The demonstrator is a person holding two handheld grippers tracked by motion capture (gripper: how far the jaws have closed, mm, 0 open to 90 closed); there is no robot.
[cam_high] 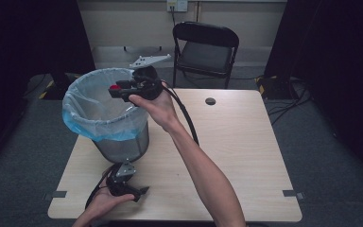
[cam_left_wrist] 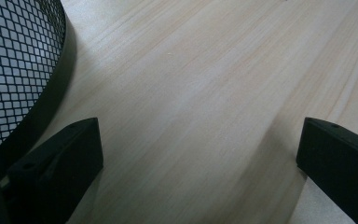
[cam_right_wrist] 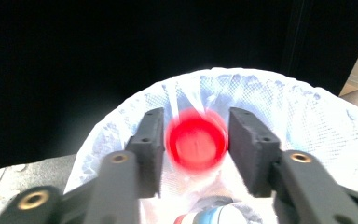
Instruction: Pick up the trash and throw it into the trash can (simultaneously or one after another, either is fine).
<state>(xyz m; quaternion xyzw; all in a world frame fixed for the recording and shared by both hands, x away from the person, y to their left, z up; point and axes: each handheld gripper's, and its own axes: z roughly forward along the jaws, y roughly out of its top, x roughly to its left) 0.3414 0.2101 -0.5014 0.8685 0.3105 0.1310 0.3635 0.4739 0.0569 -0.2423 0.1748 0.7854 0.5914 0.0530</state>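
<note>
Red cap (cam_right_wrist: 196,143) betw. R tool (cam_right_wrist: 196,151) pads

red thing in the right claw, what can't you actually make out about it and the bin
- Red thing: motion-blurred in the right gripper view, tiny in the high view; its kind is unreadable, and whether the right claw touches it.
- Bin: bottom hidden by its liner in the high view.
- Striped item: cut off by the bottom edge.
</note>
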